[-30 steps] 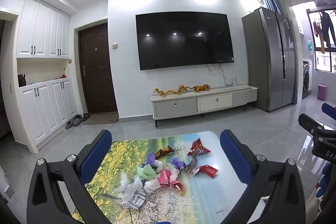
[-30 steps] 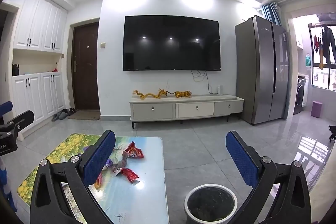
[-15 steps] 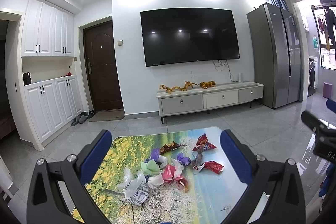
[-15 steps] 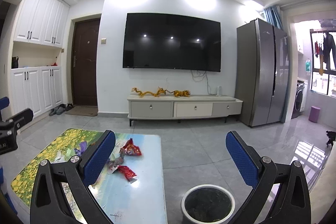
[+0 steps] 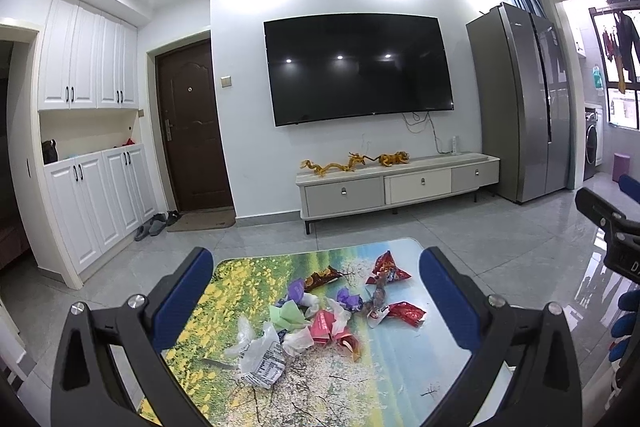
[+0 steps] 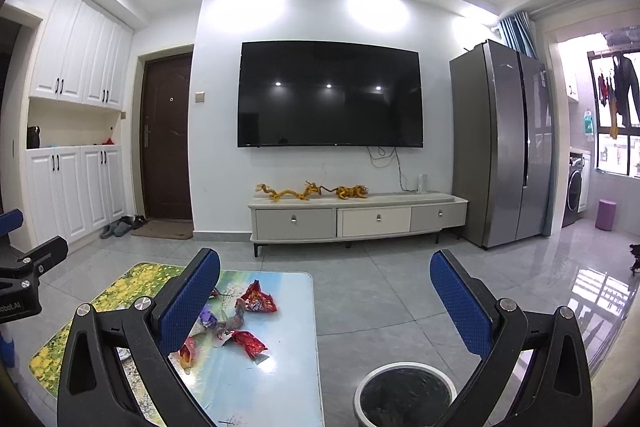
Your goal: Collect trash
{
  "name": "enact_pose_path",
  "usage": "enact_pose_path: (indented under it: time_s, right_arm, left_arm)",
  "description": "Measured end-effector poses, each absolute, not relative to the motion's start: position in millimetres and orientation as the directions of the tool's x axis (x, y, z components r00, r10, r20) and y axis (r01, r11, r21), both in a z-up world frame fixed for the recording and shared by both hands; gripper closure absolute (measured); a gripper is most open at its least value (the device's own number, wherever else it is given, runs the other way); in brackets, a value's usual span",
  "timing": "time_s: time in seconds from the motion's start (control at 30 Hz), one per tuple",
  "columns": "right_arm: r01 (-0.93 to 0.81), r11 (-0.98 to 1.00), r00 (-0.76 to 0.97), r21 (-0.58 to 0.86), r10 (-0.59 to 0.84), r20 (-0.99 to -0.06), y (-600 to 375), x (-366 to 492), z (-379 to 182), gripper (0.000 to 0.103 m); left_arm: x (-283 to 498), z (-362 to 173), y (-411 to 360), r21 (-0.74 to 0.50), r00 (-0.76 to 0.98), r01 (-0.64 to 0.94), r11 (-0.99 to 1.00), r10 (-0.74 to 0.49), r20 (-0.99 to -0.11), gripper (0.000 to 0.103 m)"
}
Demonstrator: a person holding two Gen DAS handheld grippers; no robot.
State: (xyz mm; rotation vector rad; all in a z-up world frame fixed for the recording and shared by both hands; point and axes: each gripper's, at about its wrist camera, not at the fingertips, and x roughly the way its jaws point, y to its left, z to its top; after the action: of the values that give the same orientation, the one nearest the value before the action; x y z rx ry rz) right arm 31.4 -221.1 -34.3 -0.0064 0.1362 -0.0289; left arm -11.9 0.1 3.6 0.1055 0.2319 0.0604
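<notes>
Both the left gripper (image 5: pixel 316 291) and right gripper (image 6: pixel 325 291) gape wide, empty, above light, crinkly foil and plastic wrappers (image 5: pixel 320 323), probably best pinched at a raised fold.

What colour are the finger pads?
Blue pads on black frames, clearest in the right wrist view.

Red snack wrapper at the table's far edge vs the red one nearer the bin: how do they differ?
The far red foil wrapper stands puffed up and peaked; the near red foil wrapper lies flat. The far one shows orange-yellow print; the near one looks plain red. Both are empty, crinkled, and on the glossy printed tabletop, untouched by either claw.
</notes>
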Motion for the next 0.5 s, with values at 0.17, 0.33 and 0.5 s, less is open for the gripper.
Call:
enact_pose_path:
  time_s: [0.17, 0.33, 0.5]
  right_arm:
    - [0.043, 0.999, 0.986, -0.022, -0.046, -0.157, -218, 34, -37, 0.000]
    - [0.026, 0.999, 0.983, -0.033, -0.031, -0.178, -219, 33, -37, 0.000]
    - [0.008, 1.000, 0.984, -0.019, -0.012, -0.178, -222, 32, -35, 0.000]
  left_arm:
    - [-12, 6, 4, 0.101, 0.973, -0.068, 0.993, 0.088, -0.214, 0.000]
    - [-21, 23, 28, 0.082, 0.975, -0.146, 0.986, 0.157, -0.158, 0.000]
    - [-20, 35, 59, 0.066, 0.964, -0.216, 0.974, 0.224, -0.145, 0.000]
